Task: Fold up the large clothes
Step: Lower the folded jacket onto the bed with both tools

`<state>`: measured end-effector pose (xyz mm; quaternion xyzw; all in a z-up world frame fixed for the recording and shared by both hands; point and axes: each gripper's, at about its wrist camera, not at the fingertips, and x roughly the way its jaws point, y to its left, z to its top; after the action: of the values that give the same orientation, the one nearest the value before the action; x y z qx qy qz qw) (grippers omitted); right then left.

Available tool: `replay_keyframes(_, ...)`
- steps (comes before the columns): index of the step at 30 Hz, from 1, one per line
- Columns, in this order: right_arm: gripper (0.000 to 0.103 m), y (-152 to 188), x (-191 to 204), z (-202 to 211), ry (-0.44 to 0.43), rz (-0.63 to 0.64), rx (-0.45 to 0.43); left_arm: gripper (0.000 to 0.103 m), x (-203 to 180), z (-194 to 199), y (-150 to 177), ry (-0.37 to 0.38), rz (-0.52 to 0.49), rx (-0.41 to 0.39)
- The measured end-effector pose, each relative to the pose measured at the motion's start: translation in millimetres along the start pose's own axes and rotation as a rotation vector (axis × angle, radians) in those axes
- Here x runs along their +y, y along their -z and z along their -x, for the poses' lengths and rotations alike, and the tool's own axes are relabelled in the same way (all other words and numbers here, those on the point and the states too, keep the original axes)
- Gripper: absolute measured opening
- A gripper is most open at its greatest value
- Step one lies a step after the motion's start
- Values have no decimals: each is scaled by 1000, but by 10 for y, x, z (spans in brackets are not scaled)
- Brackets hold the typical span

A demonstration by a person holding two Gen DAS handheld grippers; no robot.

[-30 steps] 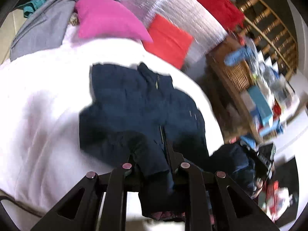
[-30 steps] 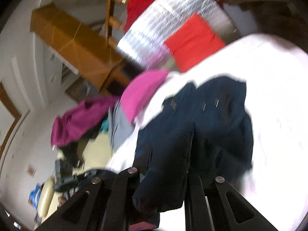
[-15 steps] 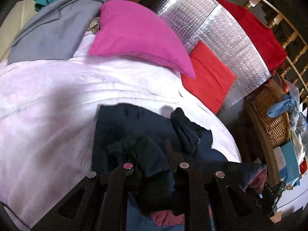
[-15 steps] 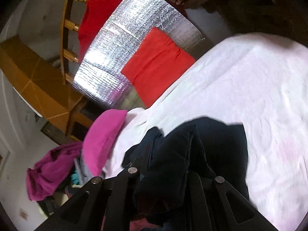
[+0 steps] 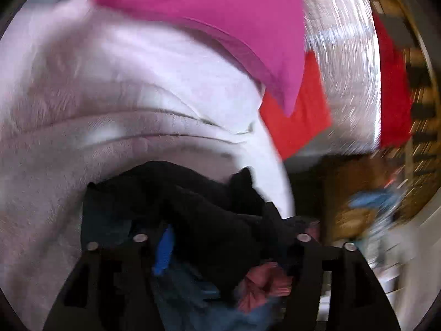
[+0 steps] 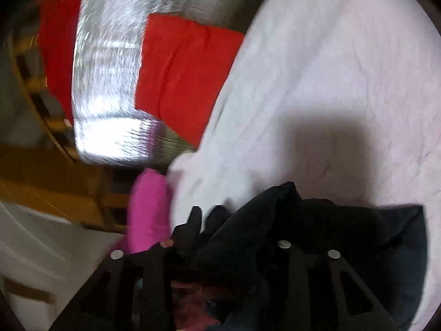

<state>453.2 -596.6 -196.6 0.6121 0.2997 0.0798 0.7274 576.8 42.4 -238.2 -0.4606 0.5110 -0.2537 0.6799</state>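
Pale pink bedspread [image 5: 96, 104] across the bed. Dark jacket [image 5: 193, 198] bunched at its near edge. Magenta pillow [image 5: 220, 13] toward the headboard edge. Left gripper [image 5: 220, 231] and right gripper [image 6: 228, 237] jaws opening, jacket cloth loose between them.

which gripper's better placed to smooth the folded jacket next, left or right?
Probably left, narrowly. Both jaws are opening over the dark jacket on the white bedspread. The left gripper faces the bunched heap centrally; the right gripper sits nearer the edge by the pink pillow.
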Motion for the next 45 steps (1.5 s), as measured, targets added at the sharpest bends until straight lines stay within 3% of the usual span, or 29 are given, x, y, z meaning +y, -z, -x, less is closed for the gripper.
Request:
replay_keyframes(1,52,-37,-34,54,-62,-39,0,78,44,77,-32,41,45,-9)
replay_keyframes(3,66,-62,-32,216,-131,-63,-44,84,70,354,-38,87,82,-110)
replay_keyframes(4,79,-62,-14,361,-163,-63,-98,85,54,496,-1,92,77,-163)
replay_keyframes(6,86,-13,48,720,-212,-35,-225,86,2,691,127,67,52,-209)
replay_keyframes(10,86,263,291,1131,-49,117,-247,86,-86,888,583,-29,-16,-254)
replay_keyframes(14,86,683,299,1350,78,204,-231,86,-129,987,1148,-201,-69,-334)
replay_keyframes(17,86,977,197,1510,150,237,-222,86,-189,981,1555,-375,-166,-383)
replay_keyframes(20,86,1208,122,1575,213,277,-202,86,-129,929,1721,-500,-236,-397)
replay_keyframes(23,86,1312,55,1550,317,345,-174,86,44,854,1695,-577,-241,-343)
replay_keyframes(26,86,1266,-33,1485,371,384,-140,86,159,761,1637,-593,-217,-287)
replay_keyframes(29,86,1130,-148,1317,403,362,-70,86,188,610,1616,-550,-225,-205)
replay_keyframes(32,86,1049,-251,1191,423,364,-15,86,184,539,1580,-519,-225,-180)
replay_keyframes(37,86,966,-413,931,371,327,94,86,237,437,1532,-459,-188,-111)
replay_keyframes(39,86,968,-431,863,341,327,96,86,258,436,1532,-447,-189,-111)
replay_keyframes(41,77,993,-419,807,311,322,88,76,282,449,1535,-421,-176,-112)
replay_keyframes(42,70,1018,-397,786,321,334,80,61,274,456,1537,-401,-179,-115)
replay_keyframes(43,60,1062,-352,754,344,366,75,55,259,469,1542,-396,-185,-118)
replay_keyframes(45,50,1114,-282,743,367,386,62,45,204,517,1570,-396,-216,-140)
